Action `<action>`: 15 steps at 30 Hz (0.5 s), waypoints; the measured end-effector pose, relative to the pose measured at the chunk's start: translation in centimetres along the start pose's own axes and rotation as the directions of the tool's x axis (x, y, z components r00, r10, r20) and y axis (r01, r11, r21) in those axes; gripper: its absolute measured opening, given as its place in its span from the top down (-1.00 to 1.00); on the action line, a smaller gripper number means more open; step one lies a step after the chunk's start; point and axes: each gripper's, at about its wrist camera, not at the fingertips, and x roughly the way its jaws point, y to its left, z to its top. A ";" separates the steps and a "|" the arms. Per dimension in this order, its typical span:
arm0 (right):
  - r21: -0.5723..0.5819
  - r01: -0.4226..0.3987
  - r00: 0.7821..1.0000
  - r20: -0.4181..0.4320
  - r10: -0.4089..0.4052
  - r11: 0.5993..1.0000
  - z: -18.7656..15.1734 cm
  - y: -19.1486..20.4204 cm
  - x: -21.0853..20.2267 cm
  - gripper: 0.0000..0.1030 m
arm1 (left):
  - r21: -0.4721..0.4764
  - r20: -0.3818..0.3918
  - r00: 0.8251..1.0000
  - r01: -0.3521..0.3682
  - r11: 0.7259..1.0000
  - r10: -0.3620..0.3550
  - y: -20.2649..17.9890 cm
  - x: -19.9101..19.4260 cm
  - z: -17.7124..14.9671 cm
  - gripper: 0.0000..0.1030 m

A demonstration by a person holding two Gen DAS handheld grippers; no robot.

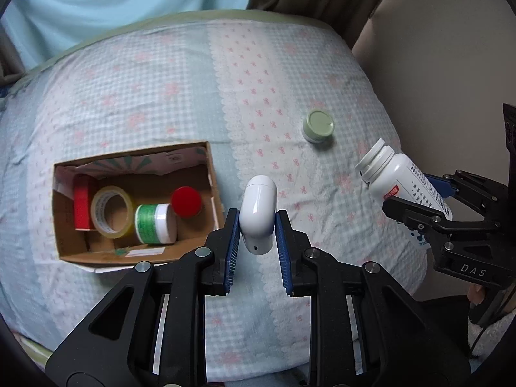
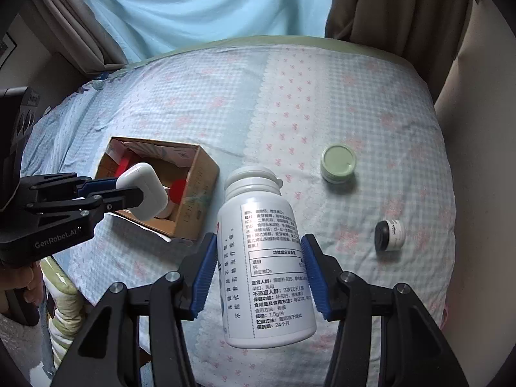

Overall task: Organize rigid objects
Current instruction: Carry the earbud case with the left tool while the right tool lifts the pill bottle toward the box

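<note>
My left gripper (image 1: pixel 258 222) is shut on a white earbud case (image 1: pixel 259 213), held above the bed just right of the open cardboard box (image 1: pixel 213 174). It also shows in the right wrist view (image 2: pixel 142 190) over the box (image 2: pixel 200 193). My right gripper (image 2: pixel 258 258) is shut on a white pill bottle (image 2: pixel 264 258) with printed text, held above the bed; it appears in the left wrist view (image 1: pixel 403 177). The box holds a red tape roll (image 1: pixel 81 206), a clear tape roll (image 1: pixel 111 211), a green-labelled jar (image 1: pixel 154 224) and a red-lidded jar (image 1: pixel 186 201).
A pale green-lidded jar (image 1: pixel 317 125) stands on the checked bedsheet (image 1: pixel 161 90), also in the right wrist view (image 2: pixel 338 163). A small black-lidded white jar (image 2: pixel 390 235) lies on its side near the bed's right edge. Curtains (image 2: pixel 403 3) hang behind the bed.
</note>
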 end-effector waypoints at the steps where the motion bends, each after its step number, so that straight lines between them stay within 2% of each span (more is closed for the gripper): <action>1: -0.006 -0.012 1.000 0.005 0.012 1.000 0.4 1.0 -0.1 0.05 | -0.006 0.014 1.000 -0.003 1.000 0.003 1.1 -0.9 -0.2 0.62; 7: -0.029 -0.075 0.997 0.021 0.075 0.997 2.2 7.8 0.2 0.05 | -0.029 0.051 0.998 -0.026 0.999 0.027 8.4 -4.6 -0.8 0.62; 15: 0.045 -0.108 0.994 0.024 0.107 0.993 4.7 15.4 3.5 0.05 | -0.028 0.035 0.999 -0.017 0.999 0.018 18.3 -5.3 -1.0 0.62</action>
